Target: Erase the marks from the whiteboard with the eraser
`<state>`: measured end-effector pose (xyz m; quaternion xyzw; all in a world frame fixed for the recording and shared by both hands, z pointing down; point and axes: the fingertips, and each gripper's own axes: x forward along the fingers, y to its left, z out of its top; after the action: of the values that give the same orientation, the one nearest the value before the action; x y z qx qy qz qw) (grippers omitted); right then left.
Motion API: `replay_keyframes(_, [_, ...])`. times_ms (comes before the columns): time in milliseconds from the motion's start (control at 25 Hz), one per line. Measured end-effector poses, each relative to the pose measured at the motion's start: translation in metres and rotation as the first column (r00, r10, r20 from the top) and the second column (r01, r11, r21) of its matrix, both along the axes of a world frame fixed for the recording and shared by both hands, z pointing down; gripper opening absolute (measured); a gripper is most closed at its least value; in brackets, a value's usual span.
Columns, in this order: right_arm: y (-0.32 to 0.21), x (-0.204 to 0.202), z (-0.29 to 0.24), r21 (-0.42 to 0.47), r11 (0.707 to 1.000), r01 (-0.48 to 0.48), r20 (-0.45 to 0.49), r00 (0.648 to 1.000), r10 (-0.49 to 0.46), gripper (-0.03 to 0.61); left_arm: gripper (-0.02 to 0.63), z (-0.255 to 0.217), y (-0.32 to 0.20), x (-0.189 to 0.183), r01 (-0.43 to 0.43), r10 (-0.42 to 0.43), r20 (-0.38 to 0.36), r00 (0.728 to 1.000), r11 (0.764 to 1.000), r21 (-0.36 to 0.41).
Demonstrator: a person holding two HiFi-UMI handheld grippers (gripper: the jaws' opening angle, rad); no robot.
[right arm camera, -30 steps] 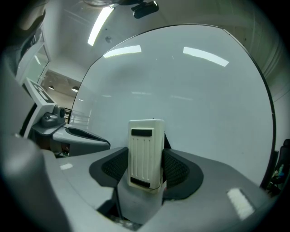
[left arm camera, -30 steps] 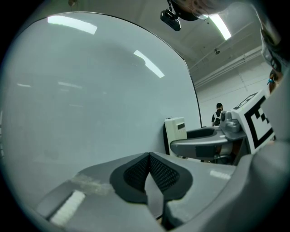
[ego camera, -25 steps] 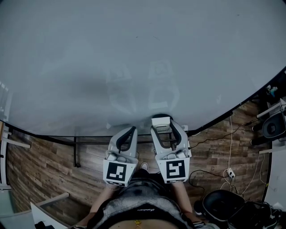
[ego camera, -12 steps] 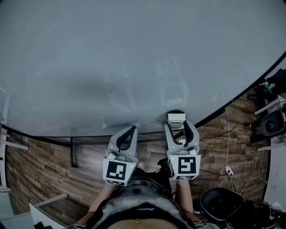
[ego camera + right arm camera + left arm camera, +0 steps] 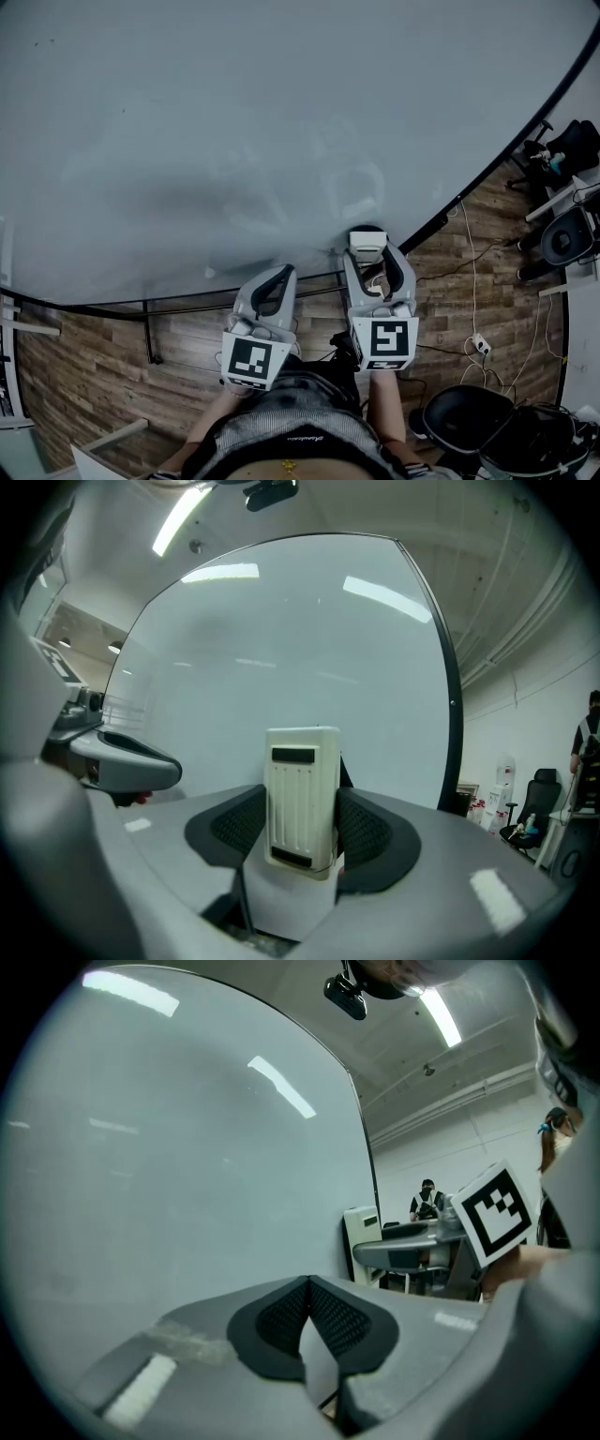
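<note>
Right gripper (image 5: 302, 841): clamped on eraser (image 5: 302, 789), plastic back showing, wiping face presumably toward whiteboard (image 5: 234, 112), lower centre. Left gripper (image 5: 307, 1314): jaws together, empty, idle alongside.

You have nothing legible here: no words, numbers or brand names. The cubes on your left gripper (image 5: 281, 274) and right gripper (image 5: 373, 255) bear only black-and-white square patterns. The eraser (image 5: 302, 797) shows no lettering. A line of script on your shirt (image 5: 300, 438) is too small to read.
</note>
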<state>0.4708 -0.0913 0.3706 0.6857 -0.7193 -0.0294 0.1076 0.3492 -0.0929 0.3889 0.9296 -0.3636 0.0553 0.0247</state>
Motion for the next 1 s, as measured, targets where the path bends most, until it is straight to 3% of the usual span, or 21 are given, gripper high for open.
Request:
replay_keyframes(360, [0.003, 0.025, -0.023, 0.08, 0.996, -0.039, 0.049, 0.998, 0.035, 0.239, 0.005, 0.002, 0.007, 0.032, -0.053, 0.053, 0.005, 0.999, 0.998, -0.015])
replay_keyframes(560, [0.007, 0.026, -0.001, 0.013, 0.999, -0.04, 0.052, 0.998, 0.04, 0.238, 0.005, 0.005, 0.009, 0.031, -0.059, 0.059, 0.044, 0.997, 0.998, 0.016])
replay_keyframes(680, [0.004, 0.023, 0.021, -0.029, 0.999, -0.041, 0.063, 0.997, 0.043, 0.239, 0.005, 0.006, 0.01, 0.025, -0.036, 0.037, 0.034, 0.999, 0.999, -0.017])
replay_keyframes(1000, [0.002, 0.011, 0.027, -0.05, 0.997, -0.067, 0.055, 0.996, 0.07, 0.239, 0.005, 0.009, 0.013, -0.001, -0.004, 0.004, 0.049, 0.999, 1.0, -0.017])
